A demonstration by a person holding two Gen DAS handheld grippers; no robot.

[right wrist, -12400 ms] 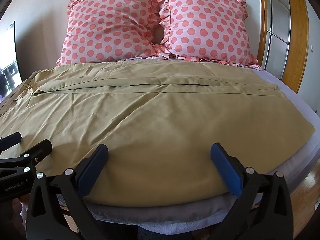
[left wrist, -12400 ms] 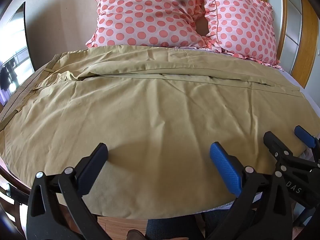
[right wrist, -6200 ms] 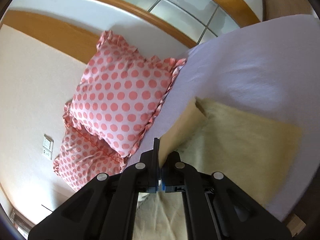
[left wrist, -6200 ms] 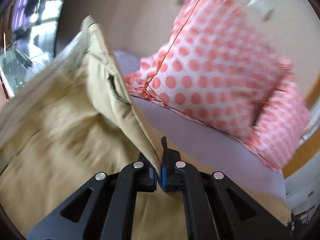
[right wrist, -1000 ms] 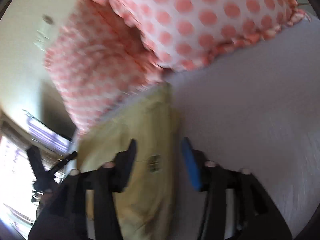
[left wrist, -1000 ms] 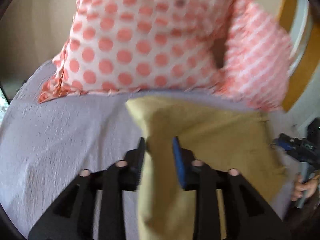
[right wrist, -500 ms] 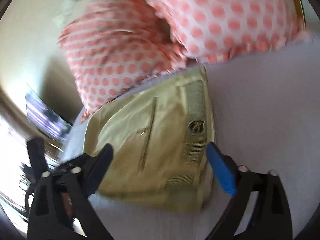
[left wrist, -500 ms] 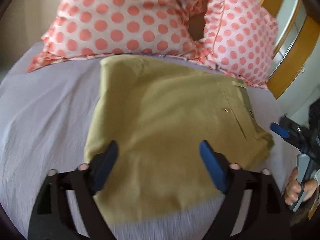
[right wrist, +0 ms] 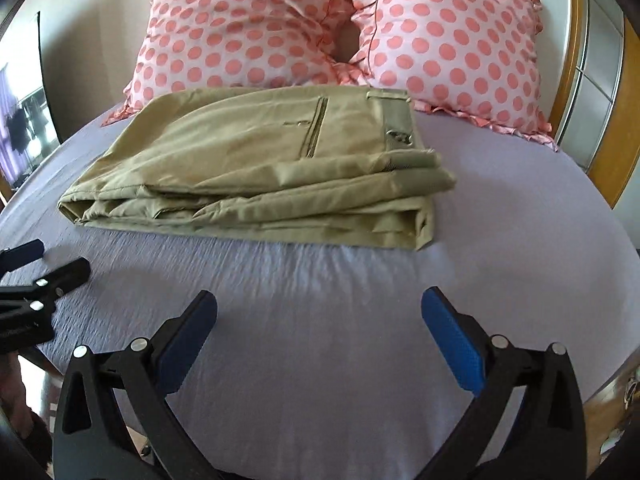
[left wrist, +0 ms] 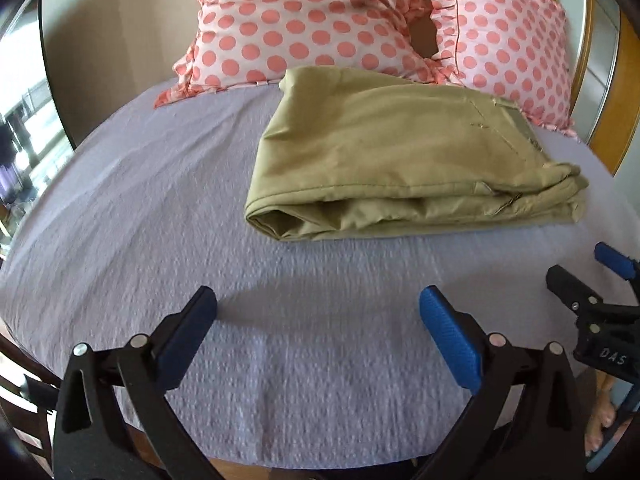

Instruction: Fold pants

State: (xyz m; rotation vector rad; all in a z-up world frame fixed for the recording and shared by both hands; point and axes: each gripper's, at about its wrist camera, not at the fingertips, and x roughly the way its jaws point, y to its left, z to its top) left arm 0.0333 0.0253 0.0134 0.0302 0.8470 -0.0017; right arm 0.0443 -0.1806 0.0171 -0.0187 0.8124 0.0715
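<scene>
The khaki pants (left wrist: 404, 152) lie folded in a thick stack on the lilac bed sheet (left wrist: 160, 208), just in front of the pillows. In the right wrist view the pants (right wrist: 264, 168) show the back pocket and waistband on top. My left gripper (left wrist: 318, 320) is open and empty, held above the sheet near the bed's front edge, apart from the pants. My right gripper (right wrist: 320, 320) is open and empty too, at the same distance. Each gripper shows at the edge of the other's view: the right one (left wrist: 592, 276), the left one (right wrist: 44, 260).
Two pink polka-dot pillows (left wrist: 304, 20) (right wrist: 444, 40) lean against the wall behind the pants. A wooden frame with glass panels (right wrist: 600, 80) stands at the right. The wooden floor (right wrist: 600, 412) shows past the bed's front right edge.
Both grippers have drawn back from the folded pants toward the front of the bed and levelled out; their jaws stand wide open. The pants lie still.
</scene>
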